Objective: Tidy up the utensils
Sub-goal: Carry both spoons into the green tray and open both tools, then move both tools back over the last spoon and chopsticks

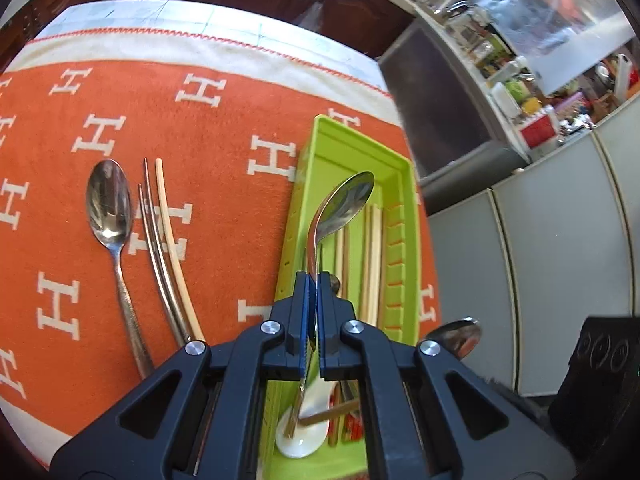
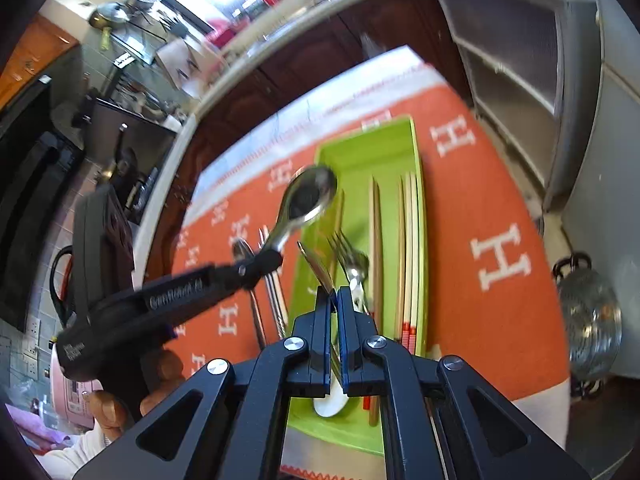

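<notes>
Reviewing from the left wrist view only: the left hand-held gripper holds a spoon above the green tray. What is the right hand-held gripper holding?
Observer: The right hand-held gripper is shut on a thin, blade-like metal utensil over the tray.
Operator: Is anything in the tray hidden from me?
Observer: A fork lies inside, left of the chopsticks.
Operator: And beyond the cloth's right edge?
Observer: A metal colander sits there.

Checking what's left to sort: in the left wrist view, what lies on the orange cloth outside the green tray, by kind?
Spoon: 1
Metal chopsticks: 2
Cream chopstick: 1
Total: 4
</notes>
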`<state>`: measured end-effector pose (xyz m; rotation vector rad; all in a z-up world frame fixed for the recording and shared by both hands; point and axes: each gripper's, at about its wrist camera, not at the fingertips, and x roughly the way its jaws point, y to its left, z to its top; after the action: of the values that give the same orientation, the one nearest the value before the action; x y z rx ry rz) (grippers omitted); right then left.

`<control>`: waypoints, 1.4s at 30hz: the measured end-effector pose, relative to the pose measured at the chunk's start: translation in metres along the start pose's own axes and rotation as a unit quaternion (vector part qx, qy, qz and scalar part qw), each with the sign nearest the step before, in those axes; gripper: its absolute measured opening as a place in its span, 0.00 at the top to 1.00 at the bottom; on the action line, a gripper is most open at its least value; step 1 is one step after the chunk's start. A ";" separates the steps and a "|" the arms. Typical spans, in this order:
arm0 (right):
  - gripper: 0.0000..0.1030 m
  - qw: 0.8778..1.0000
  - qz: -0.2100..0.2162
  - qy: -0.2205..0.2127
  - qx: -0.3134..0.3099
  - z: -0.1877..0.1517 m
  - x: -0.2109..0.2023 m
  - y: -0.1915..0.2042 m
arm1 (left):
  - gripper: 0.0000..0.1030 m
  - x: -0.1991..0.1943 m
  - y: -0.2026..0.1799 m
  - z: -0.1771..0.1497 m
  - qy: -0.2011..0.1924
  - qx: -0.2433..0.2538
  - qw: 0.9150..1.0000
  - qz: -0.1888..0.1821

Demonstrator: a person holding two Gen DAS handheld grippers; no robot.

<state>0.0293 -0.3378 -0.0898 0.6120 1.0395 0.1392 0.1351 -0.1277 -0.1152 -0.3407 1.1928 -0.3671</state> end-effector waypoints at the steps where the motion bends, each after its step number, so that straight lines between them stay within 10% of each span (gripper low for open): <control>1: 0.97 1.000 -0.001 0.006 0.004 0.000 0.004 -0.002 | 0.99 0.004 0.000 0.001 -0.001 -0.002 1.000 0.002; 18: 0.89 0.999 -0.015 0.029 0.044 0.019 0.078 -0.024 | 0.97 0.036 -0.005 0.009 0.014 0.010 1.000 0.013; 29: 0.76 0.999 -0.016 0.010 0.040 0.024 0.074 -0.017 | 0.81 -0.002 -0.011 -0.009 0.036 0.094 0.995 -0.015; 42: 0.76 1.000 -0.010 0.007 0.000 0.003 0.053 0.013 | 0.78 -0.040 0.040 -0.022 0.028 0.063 0.997 0.021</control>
<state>0.0616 -0.3079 -0.1227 0.6012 1.0578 0.1271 0.1054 -0.0755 -0.1067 -0.1967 1.2242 -0.4150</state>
